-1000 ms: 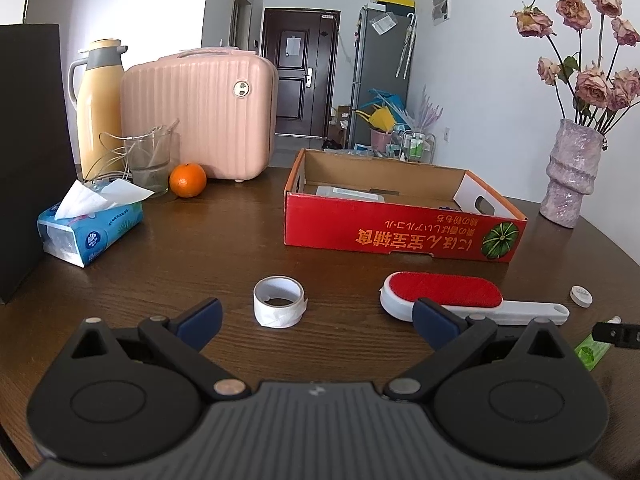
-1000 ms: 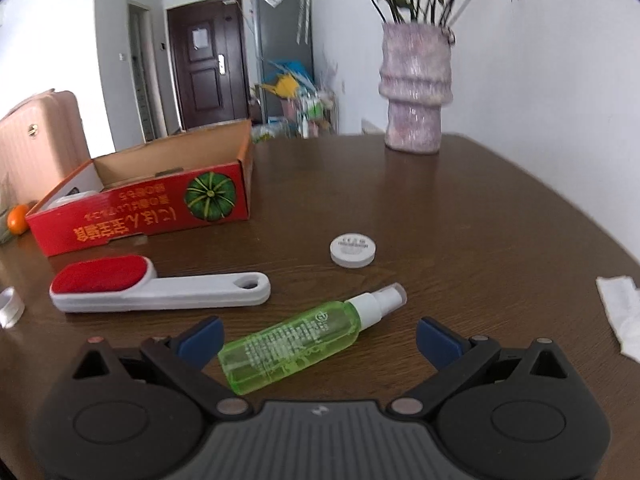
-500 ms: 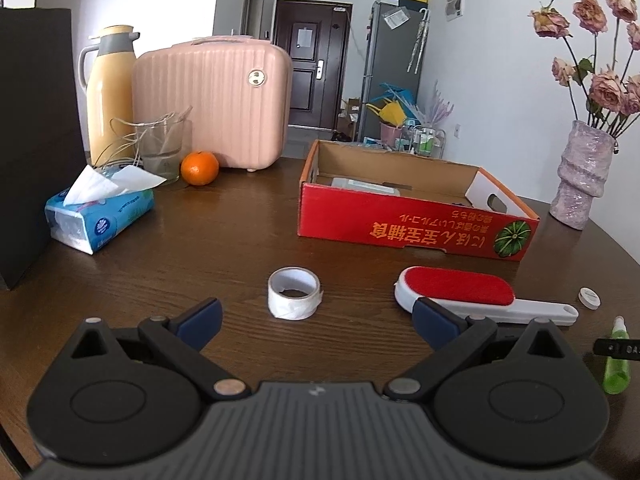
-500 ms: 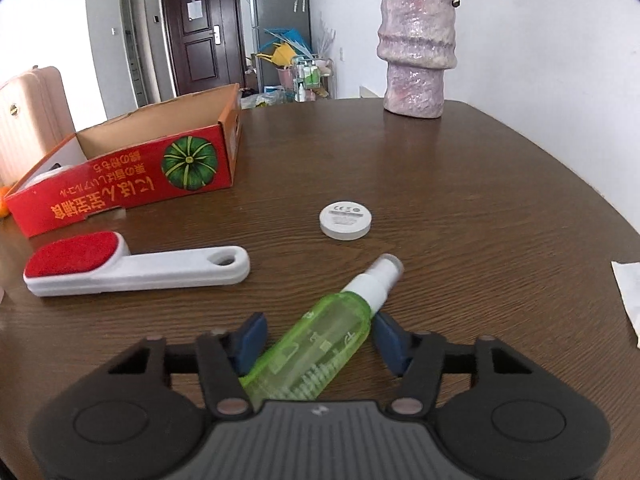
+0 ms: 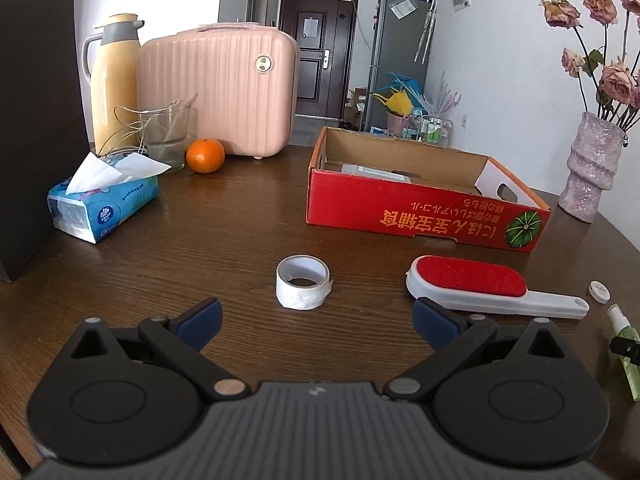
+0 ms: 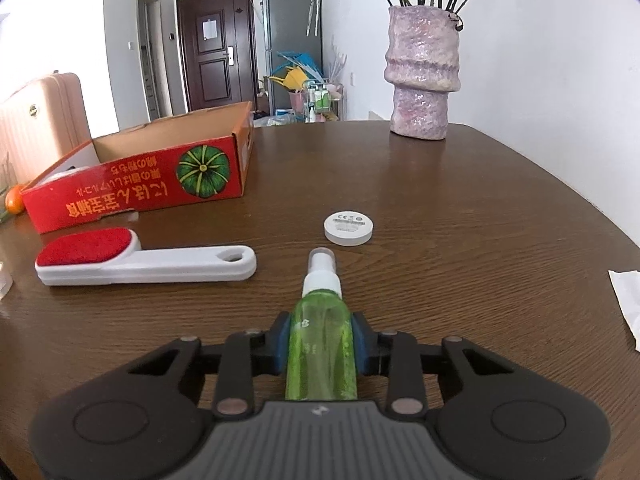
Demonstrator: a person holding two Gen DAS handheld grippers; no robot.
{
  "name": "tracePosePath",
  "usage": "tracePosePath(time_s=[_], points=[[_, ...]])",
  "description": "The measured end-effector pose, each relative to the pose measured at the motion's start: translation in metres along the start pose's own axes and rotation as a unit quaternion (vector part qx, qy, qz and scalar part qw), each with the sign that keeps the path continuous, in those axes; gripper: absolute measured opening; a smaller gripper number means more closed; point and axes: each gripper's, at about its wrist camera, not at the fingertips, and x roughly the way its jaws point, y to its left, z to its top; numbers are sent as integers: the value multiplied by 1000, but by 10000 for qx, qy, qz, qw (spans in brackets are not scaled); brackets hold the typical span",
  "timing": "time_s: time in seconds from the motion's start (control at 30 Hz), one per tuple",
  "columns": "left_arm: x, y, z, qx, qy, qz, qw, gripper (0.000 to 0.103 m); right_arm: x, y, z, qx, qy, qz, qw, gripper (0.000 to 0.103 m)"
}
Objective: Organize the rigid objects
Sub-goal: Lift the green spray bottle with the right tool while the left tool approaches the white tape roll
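Observation:
My right gripper [image 6: 320, 344] is shut on a green spray bottle [image 6: 322, 340] whose white nozzle points away from me. Ahead of it lie a white round disc [image 6: 349, 228] and a red-and-white lint brush [image 6: 140, 260]. A red cardboard box [image 6: 144, 184] stands open at the left. My left gripper [image 5: 316, 316] is open and empty, just short of a white tape roll [image 5: 303, 282]. The lint brush [image 5: 480, 286], the disc [image 5: 599, 292], the bottle [image 5: 630, 356] and the box [image 5: 420, 200] also show in the left wrist view.
A tissue pack [image 5: 102, 204], a glass [image 5: 168, 136], an orange [image 5: 205, 155], a yellow thermos [image 5: 114, 80], a pink case [image 5: 220, 92] and a black bag [image 5: 36, 128] stand at the left. A purple vase [image 6: 422, 76] stands at the back. A white tissue [image 6: 628, 300] lies at the right.
My right gripper has moved forward around the green bottle and shut on it; the bottle now points straight ahead. My left gripper has stayed open and drifted slightly.

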Motion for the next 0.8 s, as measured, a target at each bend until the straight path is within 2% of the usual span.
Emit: tracePosePath(time_s=[0.27, 0.6, 0.8], points=[[-1, -1, -1, 33, -23, -4, 10000, 103, -21, -1, -3, 271, -527, 166, 9981, 30], [-2, -3, -2, 55, -29, 27, 10000, 103, -51, 8, -7, 568, -1284, 541, 9886, 30], [-1, -4, -1, 87, 0, 51, 9999, 103, -58, 13, -7, 572, -1411, 679, 9860, 30]])
